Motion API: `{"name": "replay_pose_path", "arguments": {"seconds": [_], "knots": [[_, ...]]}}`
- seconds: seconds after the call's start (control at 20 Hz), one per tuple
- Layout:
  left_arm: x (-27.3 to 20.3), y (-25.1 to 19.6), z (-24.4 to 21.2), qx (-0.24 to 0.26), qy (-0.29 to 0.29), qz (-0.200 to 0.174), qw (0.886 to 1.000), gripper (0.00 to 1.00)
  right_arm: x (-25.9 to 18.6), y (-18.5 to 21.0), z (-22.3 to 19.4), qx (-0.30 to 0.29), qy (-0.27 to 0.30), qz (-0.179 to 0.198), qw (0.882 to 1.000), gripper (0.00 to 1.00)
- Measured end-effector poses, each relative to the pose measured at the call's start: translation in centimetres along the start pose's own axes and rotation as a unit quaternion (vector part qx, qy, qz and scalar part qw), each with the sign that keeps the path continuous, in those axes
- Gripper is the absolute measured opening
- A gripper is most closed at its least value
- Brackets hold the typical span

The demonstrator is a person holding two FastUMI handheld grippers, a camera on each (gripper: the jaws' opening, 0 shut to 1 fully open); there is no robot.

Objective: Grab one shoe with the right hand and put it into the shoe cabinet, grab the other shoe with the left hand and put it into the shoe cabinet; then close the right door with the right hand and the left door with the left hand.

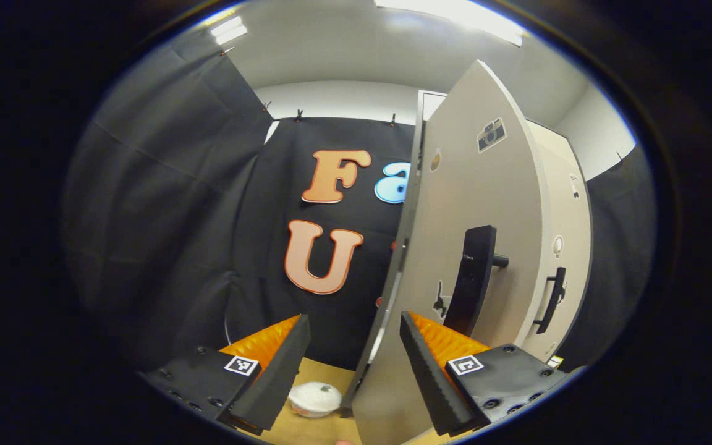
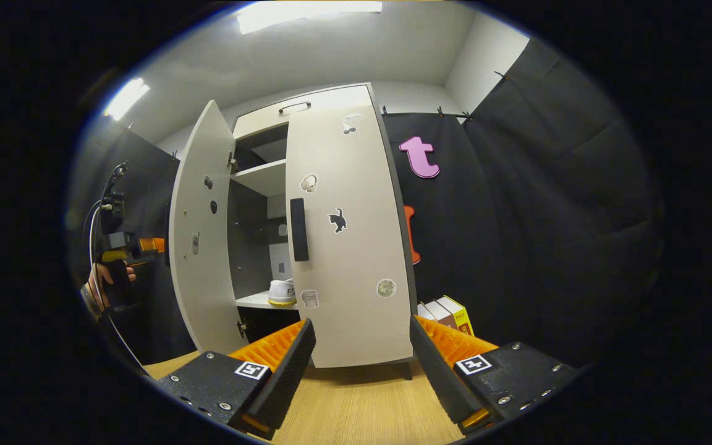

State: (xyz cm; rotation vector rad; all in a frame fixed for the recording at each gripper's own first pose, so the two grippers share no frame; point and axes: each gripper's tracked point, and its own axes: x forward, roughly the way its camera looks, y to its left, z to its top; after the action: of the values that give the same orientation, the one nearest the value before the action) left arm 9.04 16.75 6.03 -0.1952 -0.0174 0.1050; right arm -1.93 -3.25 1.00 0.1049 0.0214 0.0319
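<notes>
A white low-top shoe point(image 2: 282, 292) sits on a lower shelf inside the tall pale-grey wooden shoe cabinet point(image 2: 313, 102), seen through the gap between its doors. The right door point(image 2: 350, 247) with a black bar handle point(image 2: 298, 229) is nearly shut; the left door point(image 1: 455, 247) stands ajar, its edge just beside the left hand-held gripper point(image 1: 355, 364), whose fingers are spread apart with nothing between them. The right hand-held gripper point(image 2: 362, 371) is likewise spread apart, hovering over bare wood-grain floor point(image 2: 362, 408) before the cabinet. Boxes point(image 2: 445, 315) stand beside the cabinet's right side.
</notes>
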Motion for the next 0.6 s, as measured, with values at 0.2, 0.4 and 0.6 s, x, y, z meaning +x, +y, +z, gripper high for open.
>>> {"name": "replay_pose_path", "arguments": {"seconds": [0.2,0.4,0.6], "knots": [[0.8,-3.4,-0.4,-0.005,-0.009,-0.024,1.0,0.99,-0.6,-1.3,0.2,-0.001,-0.001,-0.015,1.0,0.94],[1.8,-6.7,-1.5,-0.005,0.004,-0.072,0.997,0.93,-0.8,-2.3,0.4,-0.004,-0.003,-0.028,1.0,0.94],[1.7,-6.2,-1.6,0.003,0.004,-0.062,0.998,0.96,-1.0,-2.8,0.8,-0.002,-0.009,-0.035,0.999,0.94]]}}
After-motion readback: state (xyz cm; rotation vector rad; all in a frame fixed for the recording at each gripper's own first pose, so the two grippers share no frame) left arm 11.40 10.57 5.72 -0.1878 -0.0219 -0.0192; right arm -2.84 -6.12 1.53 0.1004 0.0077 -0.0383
